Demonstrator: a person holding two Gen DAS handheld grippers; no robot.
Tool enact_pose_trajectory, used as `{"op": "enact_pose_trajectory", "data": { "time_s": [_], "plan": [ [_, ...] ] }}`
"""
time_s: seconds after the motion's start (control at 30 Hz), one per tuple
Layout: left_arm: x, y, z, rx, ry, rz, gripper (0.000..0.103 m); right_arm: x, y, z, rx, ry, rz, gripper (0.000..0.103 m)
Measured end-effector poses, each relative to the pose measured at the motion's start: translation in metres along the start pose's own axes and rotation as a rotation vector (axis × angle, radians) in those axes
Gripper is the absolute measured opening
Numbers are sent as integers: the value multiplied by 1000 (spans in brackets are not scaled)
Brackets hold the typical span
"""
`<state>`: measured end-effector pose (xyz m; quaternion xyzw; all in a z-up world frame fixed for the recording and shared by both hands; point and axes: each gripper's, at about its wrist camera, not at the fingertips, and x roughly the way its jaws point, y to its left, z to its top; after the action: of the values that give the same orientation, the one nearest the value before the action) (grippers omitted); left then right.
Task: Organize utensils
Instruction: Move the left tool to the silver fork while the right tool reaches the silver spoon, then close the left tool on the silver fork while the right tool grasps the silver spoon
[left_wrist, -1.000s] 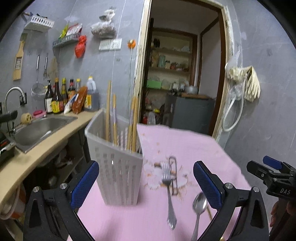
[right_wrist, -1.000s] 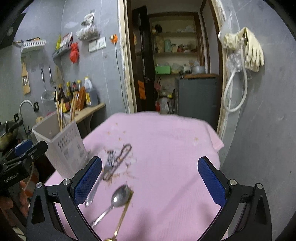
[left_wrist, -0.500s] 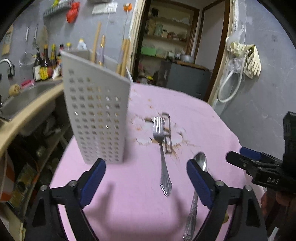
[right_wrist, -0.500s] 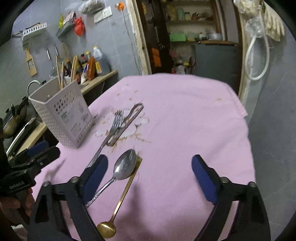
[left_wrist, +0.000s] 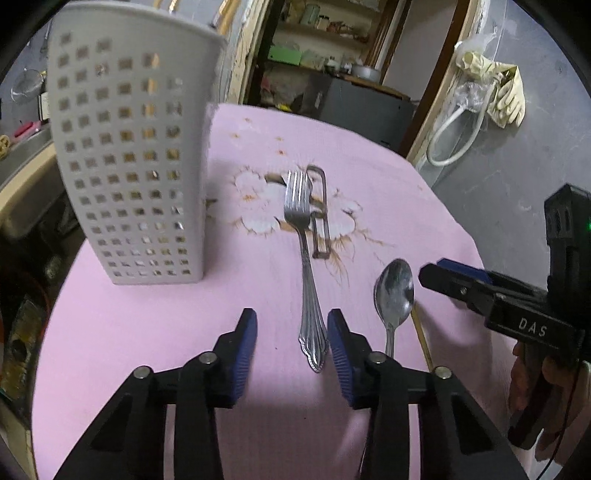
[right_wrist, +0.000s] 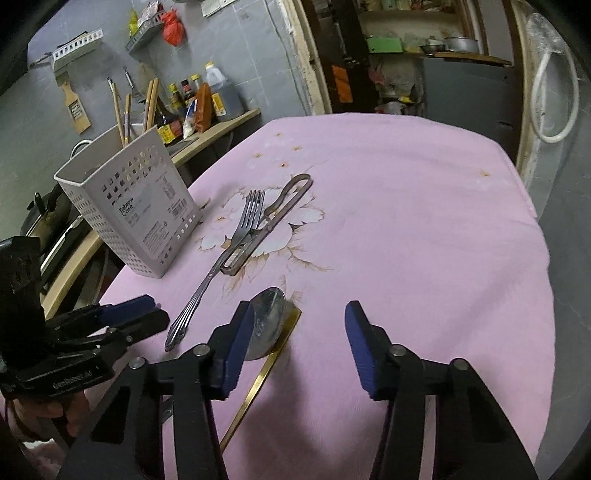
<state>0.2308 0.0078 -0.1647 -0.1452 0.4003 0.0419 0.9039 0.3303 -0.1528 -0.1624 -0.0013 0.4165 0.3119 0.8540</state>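
I've dropped both claws to the bench; jaws have just been closing, both apart, nothing clamped; left claw (left_wrist: 291, 343) straddles fork (left_wrist: 308, 280) handle; right claw (right_wrist: 295, 343) nears spoon (right_wrist: 267, 321); holder (left_wrist: 129, 158) waits far left.

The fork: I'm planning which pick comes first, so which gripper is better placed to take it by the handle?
Left, probably. The left gripper, jaws just closing, already straddles the end of the fork handle without pressing it. The right gripper sits further right, at the silver spoon.
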Motion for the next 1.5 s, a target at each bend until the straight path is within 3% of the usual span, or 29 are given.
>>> {"op": "enact_pose_trajectory", "data": {
  "time_s": [0.73, 0.87, 1.17, 1.5],
  "plan": [
    [9, -13, 2, 49, 33, 15, 31, 30, 7, 4, -23, 71, 88, 21],
    [14, -13, 7, 32, 31, 1, 28, 29, 7, 4, -26, 69, 98, 8],
    [24, -19, 28, 2, -18, -29, 26, 15, -6, 7, -25, 24, 97, 5],
    [50, -34, 64, 0, -39, 64, 26, 5, -42, 14, 18, -9, 50, 5]
  ]
}}
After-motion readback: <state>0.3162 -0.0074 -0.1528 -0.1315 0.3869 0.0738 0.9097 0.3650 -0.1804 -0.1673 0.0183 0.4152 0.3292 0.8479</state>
